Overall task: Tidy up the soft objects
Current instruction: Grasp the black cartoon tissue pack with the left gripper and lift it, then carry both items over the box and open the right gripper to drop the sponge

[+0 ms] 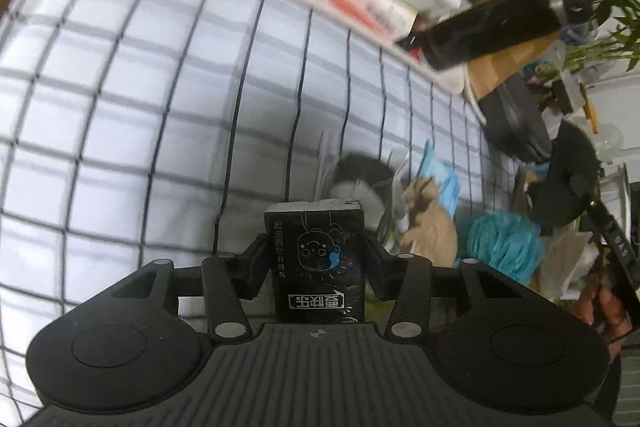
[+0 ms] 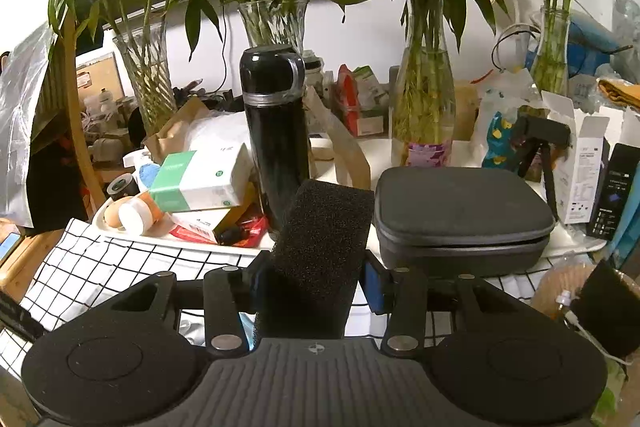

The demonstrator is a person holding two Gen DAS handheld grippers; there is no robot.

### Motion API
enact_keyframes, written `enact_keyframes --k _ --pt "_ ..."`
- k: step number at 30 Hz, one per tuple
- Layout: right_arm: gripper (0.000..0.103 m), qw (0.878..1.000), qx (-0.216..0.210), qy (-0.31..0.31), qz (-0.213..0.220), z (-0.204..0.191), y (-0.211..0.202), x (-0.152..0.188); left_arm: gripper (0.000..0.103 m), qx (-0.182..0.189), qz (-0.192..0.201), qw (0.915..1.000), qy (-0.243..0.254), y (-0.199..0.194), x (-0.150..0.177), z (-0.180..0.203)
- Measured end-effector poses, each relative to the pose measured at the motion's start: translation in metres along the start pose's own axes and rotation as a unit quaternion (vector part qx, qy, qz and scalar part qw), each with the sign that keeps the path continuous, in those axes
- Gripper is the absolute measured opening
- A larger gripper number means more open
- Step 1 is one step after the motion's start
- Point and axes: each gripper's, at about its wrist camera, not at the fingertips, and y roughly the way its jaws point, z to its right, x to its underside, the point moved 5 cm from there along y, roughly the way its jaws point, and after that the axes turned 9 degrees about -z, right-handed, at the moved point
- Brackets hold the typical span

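Black tissue pack (image 1: 319, 259): seen upright between the jaws of the left gripper (image 1: 319, 255), above the grid-checked cloth (image 1: 140, 99).
Left gripper: clamped on the pack, pads pressed against both of its long sides.
Black foam block (image 2: 320, 251): held tilted in the right gripper (image 2: 316, 267), squeezed at its lower part, above the near edge of the cloth.
Right gripper: closed on the foam, blue pads just visible at either side.
Pile of soft things: brown plush toy (image 1: 430, 223), teal bath pouf (image 1: 502, 243) and a blue packet (image 1: 442, 183) lay close together on the cloth, just beyond the pack.
Background: white tray (image 2: 132, 235) with boxes, black flask (image 2: 276, 143), grey zip case (image 2: 460, 211), glass vases (image 2: 424, 99) with bamboo.
Risk, pack: likely to slip or twist out if gripped only by its slick wrapper.
Risk, foam: springy, so liable to pop loose or bounce off target once released.
Risk, surroundings: flask and vases stood close; a wide swing of either hand could have knocked one over.
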Motion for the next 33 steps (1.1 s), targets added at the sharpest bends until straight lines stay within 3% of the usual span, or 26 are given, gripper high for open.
enact_keyframes --k 6,15,22,30,33 --pt "0.049 1.000 -0.011 0.000 0.000 -0.001 -0.009 0.000 0.048 -0.017 0.069 0.9961 0.052 -0.026 -0.005 0.024" --pt "0.049 1.000 -0.010 0.003 -0.022 -0.001 -0.024 0.006 0.048 -0.033 0.164 0.9785 0.120 -0.060 0.000 0.058" --pt "0.049 0.999 -0.015 0.007 0.039 0.000 -0.059 0.000 0.048 -0.048 0.224 0.9622 0.147 -0.083 0.007 0.074" --pt "0.049 0.997 -0.048 -0.002 0.059 -0.007 -0.090 0.003 0.048 -0.021 0.264 0.9445 0.195 -0.108 0.030 0.096" --pt "0.049 0.996 -0.069 -0.006 0.063 -0.014 -0.102 0.007 0.048 0.005 0.269 0.9425 0.198 -0.116 0.040 0.099"
